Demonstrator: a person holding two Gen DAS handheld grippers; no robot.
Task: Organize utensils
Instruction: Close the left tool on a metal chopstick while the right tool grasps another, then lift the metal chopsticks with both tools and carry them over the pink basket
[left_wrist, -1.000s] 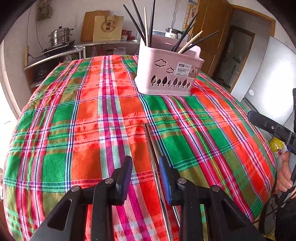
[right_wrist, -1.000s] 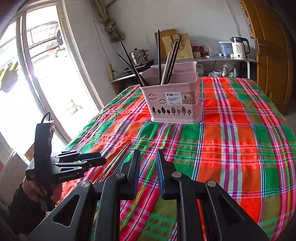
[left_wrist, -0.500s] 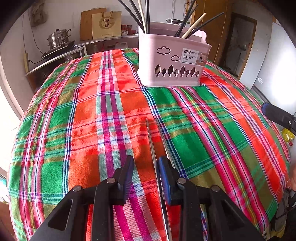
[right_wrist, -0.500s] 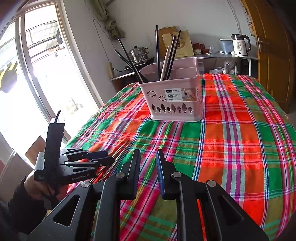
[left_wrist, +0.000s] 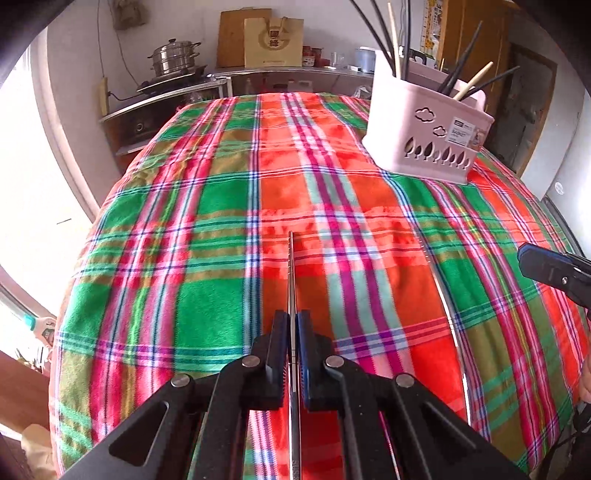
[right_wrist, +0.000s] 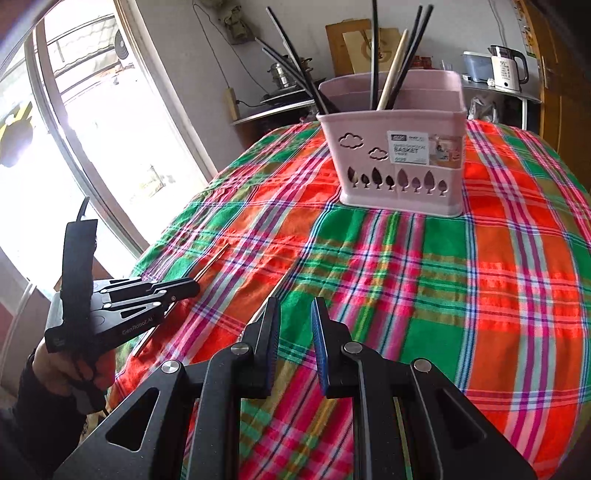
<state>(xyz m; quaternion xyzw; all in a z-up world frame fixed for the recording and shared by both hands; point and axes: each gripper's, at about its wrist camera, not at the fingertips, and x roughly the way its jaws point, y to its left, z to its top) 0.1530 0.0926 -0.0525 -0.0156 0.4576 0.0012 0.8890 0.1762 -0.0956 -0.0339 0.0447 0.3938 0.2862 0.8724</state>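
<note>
Left claw (left_wrist: 291, 326) grips chopstick (left_wrist: 290, 273); basket (left_wrist: 424, 136) beyond, 2nd chopstick (left_wrist: 448, 317) beside.

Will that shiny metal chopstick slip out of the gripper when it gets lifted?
Maybe. The metal chopstick looks smooth and polished, so it may slide. The left gripper pinches it near one end, so the long free part might droop. It looks stiff, so it probably won't bend.

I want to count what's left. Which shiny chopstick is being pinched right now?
The metal chopstick clamped in the left gripper. The other metal chopstick lies loose on the tablecloth, farther right.
</note>
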